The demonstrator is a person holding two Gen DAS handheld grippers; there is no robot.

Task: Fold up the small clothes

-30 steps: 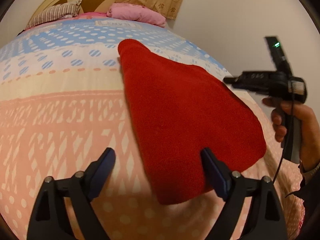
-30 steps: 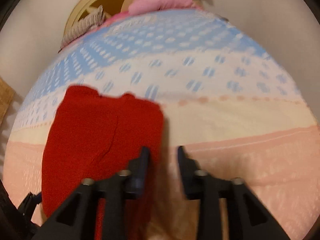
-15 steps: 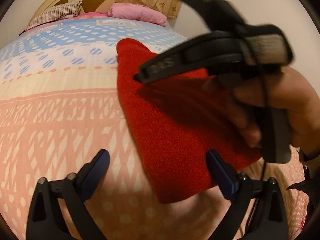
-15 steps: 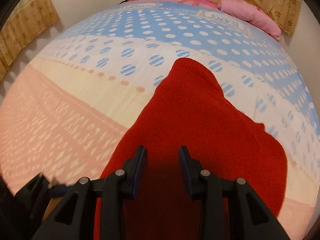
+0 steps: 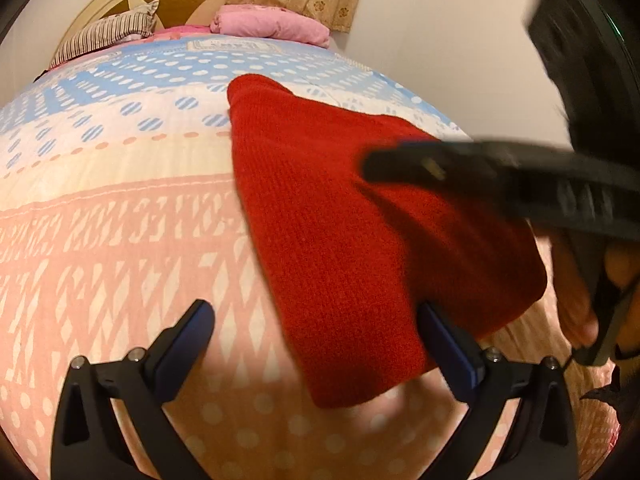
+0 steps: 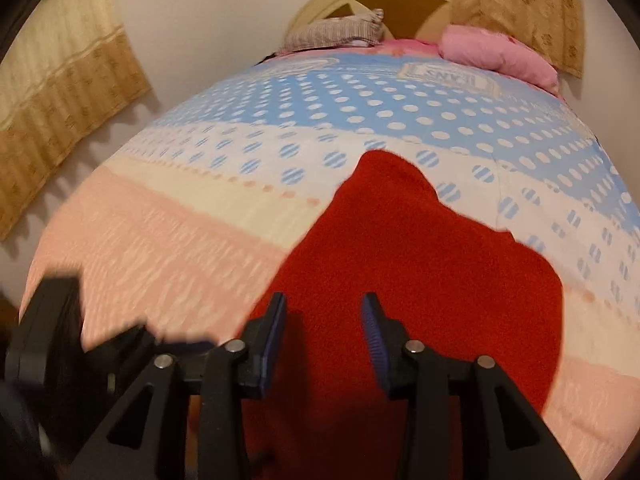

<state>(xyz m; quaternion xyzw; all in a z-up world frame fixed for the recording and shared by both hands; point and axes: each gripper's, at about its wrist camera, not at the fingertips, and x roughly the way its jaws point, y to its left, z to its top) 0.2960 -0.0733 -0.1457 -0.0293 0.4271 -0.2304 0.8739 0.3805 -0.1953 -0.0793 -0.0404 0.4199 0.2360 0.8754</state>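
red knit cloth (image 5: 360, 240): flat on my dotted bedspread (image 5: 120, 240) | my left gripper (image 5: 316, 340): jaws wide, empty, over its near corner | my right gripper (image 6: 323, 320): jaws opening, empty, above the cloth

My left gripper (image 5: 316, 332) and right gripper (image 6: 324, 322) share one build: black plastic arms with triangular cut-outs, silver screws at the joints and dark blue ribbed pads (image 6: 372, 336). A black cable hangs by my hand (image 5: 580, 304).
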